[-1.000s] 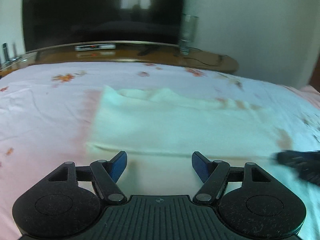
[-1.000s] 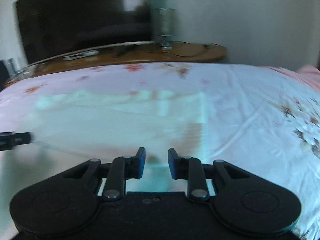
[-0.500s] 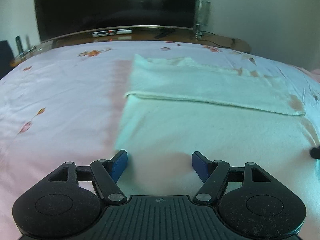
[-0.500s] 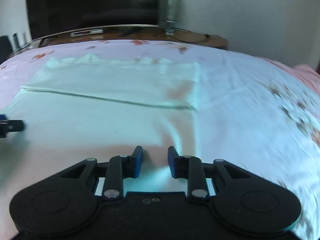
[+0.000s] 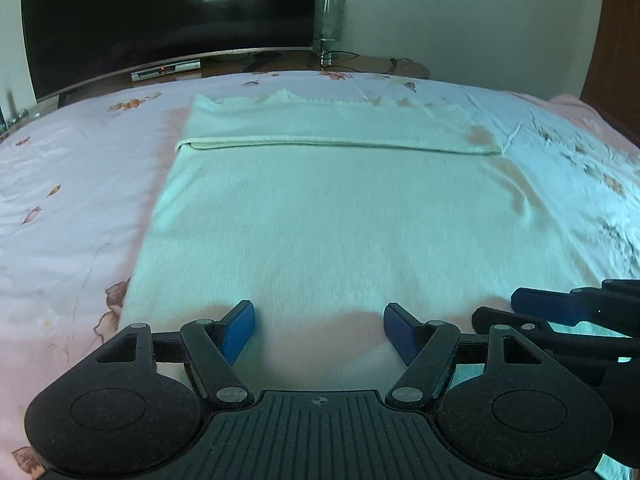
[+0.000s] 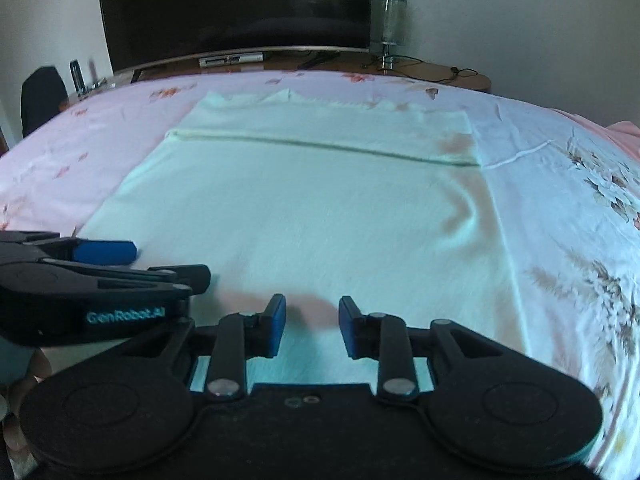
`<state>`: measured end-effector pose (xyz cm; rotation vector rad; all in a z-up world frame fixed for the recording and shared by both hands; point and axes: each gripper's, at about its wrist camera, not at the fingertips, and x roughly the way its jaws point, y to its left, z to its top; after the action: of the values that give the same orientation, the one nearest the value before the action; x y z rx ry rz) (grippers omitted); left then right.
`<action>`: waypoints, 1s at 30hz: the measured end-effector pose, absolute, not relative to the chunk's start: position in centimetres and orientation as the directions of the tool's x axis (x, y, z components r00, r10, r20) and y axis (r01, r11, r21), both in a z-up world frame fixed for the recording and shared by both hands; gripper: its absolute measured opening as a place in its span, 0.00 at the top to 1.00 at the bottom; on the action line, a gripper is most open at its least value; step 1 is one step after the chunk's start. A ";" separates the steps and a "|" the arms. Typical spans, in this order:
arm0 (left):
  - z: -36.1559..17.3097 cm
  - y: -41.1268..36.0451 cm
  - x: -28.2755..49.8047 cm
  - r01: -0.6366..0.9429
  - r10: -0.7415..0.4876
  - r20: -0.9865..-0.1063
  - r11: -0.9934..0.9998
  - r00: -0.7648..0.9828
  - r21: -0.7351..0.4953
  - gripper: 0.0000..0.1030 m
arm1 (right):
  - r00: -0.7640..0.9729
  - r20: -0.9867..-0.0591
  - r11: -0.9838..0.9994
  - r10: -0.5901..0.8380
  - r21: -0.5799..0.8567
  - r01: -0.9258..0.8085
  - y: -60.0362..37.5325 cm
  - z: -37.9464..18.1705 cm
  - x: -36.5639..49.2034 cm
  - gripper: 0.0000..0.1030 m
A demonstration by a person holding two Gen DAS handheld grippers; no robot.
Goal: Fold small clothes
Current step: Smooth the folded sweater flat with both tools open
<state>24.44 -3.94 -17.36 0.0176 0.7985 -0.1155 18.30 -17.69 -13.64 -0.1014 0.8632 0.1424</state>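
A pale garment (image 5: 320,216) is spread flat on the bed (image 5: 72,184), its far part already folded over into a band (image 5: 328,124) with a straight edge across. The step in hand, as judged: positioning at the near hem for the next fold. The left tongs (image 5: 319,330) are held wide apart above the near cloth, nothing between the pads. The right tongs (image 6: 312,326) are narrower and opening, nothing clamped; cloth is seen below the gap only. In the right view, the left tongs (image 6: 106,251) are seen just beside, over the garment's left side. A ripple (image 6: 464,208) is noted near the right edge. Next move likely calls for both tongs to be lowered onto the near hem, closed on it, and the hem lifted evenly toward the band.
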 end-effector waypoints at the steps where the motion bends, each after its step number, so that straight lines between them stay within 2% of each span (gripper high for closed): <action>1: -17.3 -3.9 24.3 0.111 -0.094 -0.716 0.994 0.692 -0.022 0.31 | 0.641 -0.764 0.985 0.072 -0.046 -0.165 -17.7 -13.9 18.4 0.69; 8: -17.3 -2.1 22.5 0.077 -0.058 -0.714 0.997 0.697 -0.007 0.31 | 0.655 -0.755 0.990 -0.030 -0.112 -0.083 -20.4 -14.0 17.1 0.63; 15: -16.8 -0.2 20.6 0.026 -0.015 -0.724 1.000 0.689 0.003 0.31 | 0.653 -0.751 0.990 -0.102 -0.141 -0.008 -23.6 -13.7 15.1 0.63; 23: -15.1 0.0 16.7 0.057 -0.060 -0.720 0.998 0.691 -0.028 0.31 | 0.685 -0.729 0.992 0.020 -0.073 -0.107 -20.2 -11.2 10.9 0.62; 30: -15.9 -1.0 13.6 0.112 -0.100 -0.733 0.993 0.673 -0.033 0.31 | 0.656 -0.747 0.980 0.109 -0.031 -0.198 -16.5 -11.4 8.1 0.62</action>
<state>13.62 -1.00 -15.92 0.0150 0.8235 -0.1193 8.14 -16.47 -11.45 -0.1127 0.8375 0.1742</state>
